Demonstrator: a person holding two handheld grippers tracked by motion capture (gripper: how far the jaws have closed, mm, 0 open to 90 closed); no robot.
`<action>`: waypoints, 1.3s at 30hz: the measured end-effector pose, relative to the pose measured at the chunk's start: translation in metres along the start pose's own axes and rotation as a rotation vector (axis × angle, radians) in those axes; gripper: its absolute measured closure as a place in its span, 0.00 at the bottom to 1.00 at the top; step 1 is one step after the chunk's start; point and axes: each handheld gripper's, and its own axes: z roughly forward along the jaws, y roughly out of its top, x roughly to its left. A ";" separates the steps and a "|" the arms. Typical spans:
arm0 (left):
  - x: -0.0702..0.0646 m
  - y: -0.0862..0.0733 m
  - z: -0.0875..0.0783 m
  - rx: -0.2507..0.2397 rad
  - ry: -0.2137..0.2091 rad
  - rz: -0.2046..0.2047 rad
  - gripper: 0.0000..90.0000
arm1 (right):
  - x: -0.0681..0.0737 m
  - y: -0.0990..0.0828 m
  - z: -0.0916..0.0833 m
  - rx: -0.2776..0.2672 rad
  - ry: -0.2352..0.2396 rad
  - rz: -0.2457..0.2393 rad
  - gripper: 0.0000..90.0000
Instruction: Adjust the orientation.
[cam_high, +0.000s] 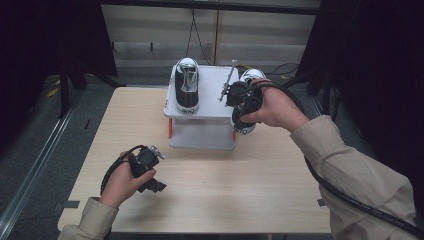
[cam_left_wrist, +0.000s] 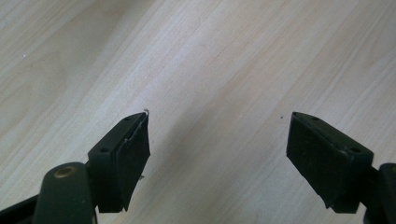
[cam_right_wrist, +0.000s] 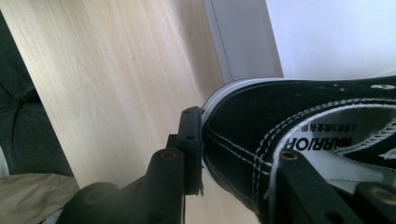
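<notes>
1. One black canvas sneaker with a white rubber toe cap and white laces (cam_high: 187, 85) already lies on the top of the small white two-tier shoe rack (cam_high: 210, 114) at the far middle of the pale wooden desk (cam_high: 240, 190); that half of the job looks done.

2. The second black-and-white canvas sneaker (cam_right_wrist: 299, 135) is in the right gripper (cam_high: 239, 97), which the high view shows at the rack's right edge. It hangs off that edge, toe away from the person and heel toward them, not yet lying on the top shelf.

3. In the right gripper view one of the right gripper's black fingers (cam_right_wrist: 190, 144) presses on the outside of the sneaker's heel, and the other goes inside the opening, so the fingers are clenched on the heel wall.

4. The left gripper (cam_high: 148, 167) hangs over bare desk near the front left, well apart from the rack. Its fingers (cam_left_wrist: 126, 158) are spread wide with nothing between them.

5. What seems left: bring the held sneaker over the free right part of the top shelf, set it beside the first and let go.
</notes>
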 end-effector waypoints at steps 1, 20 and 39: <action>0.000 0.000 0.000 0.000 0.002 -0.002 0.24 | -0.001 0.002 0.000 0.001 -0.002 -0.001 0.82; 0.007 -0.002 -0.008 -0.023 0.012 -0.026 0.24 | -0.025 0.040 0.010 0.001 0.000 -0.081 0.80; 0.012 -0.002 -0.003 -0.009 0.006 -0.030 0.24 | -0.053 0.063 0.029 -0.006 0.009 -0.122 0.79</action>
